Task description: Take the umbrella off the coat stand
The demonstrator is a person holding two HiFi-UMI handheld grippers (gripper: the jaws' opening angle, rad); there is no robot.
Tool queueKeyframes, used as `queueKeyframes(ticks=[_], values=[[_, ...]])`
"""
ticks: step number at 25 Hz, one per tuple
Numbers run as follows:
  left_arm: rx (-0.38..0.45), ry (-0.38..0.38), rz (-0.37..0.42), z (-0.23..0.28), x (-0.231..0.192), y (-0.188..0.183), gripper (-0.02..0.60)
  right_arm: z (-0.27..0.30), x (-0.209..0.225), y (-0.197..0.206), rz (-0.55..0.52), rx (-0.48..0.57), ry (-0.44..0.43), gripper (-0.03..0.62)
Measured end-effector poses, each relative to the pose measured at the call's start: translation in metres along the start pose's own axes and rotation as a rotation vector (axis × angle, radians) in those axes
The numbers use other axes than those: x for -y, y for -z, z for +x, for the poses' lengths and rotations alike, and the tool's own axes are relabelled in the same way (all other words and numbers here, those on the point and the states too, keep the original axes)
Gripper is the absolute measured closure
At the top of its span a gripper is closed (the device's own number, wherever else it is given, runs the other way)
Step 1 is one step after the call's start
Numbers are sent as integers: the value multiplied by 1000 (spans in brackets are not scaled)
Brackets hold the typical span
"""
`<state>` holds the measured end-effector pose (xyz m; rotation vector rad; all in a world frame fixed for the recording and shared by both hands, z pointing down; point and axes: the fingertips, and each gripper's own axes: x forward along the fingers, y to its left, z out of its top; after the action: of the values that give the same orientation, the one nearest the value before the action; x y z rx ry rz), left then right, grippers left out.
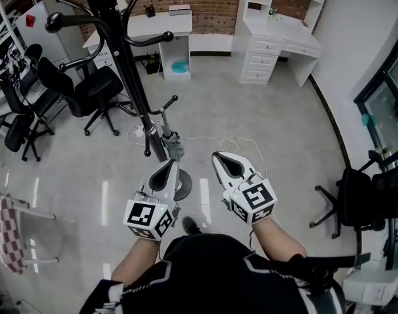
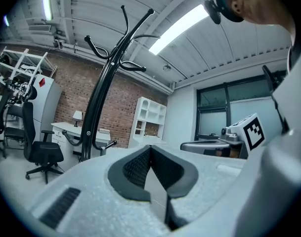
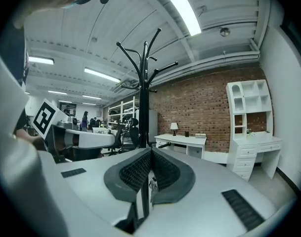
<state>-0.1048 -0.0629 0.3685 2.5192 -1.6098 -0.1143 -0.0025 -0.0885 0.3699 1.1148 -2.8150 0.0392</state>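
Note:
The black coat stand (image 1: 134, 77) rises in front of me, its round base (image 1: 183, 187) on the floor. A small folded grey-green umbrella (image 1: 173, 144) hangs low beside the pole. My left gripper (image 1: 170, 165) is shut and empty, its tip just below the umbrella and over the base. My right gripper (image 1: 219, 156) is also shut and empty, a little to the right of the umbrella. In the left gripper view the shut jaws (image 2: 150, 147) point past the stand (image 2: 98, 107). In the right gripper view the shut jaws (image 3: 150, 150) line up with the pole (image 3: 144, 107).
Black office chairs (image 1: 97, 90) stand at the left and another chair (image 1: 355, 198) at the right. A white desk (image 1: 161, 26) and a drawer unit (image 1: 264, 51) line the brick wall. A white cable (image 1: 234, 141) lies on the floor. A checked cloth (image 1: 6, 231) hangs at the far left.

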Motion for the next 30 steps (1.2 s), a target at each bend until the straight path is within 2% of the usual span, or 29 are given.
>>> queueKeyframes(ticks=[16,20,25,27,30], values=[[18,-53,-13,45,-46,-28,574,78,23,-21,-31,4,-102,586],[35,-98,5,43,-48,-28,574,88,23,-18,-34,13,-142,586],[39,-127,33,58,-41,-24,574,98,42,-15,-35,32,-161,586],[43,-167,43,63,-43,-22,574,106,47,-14,-40,44,-202,586],[51,-273,60,69,-58,-20,574,130,48,-10,-44,55,-313,586]])
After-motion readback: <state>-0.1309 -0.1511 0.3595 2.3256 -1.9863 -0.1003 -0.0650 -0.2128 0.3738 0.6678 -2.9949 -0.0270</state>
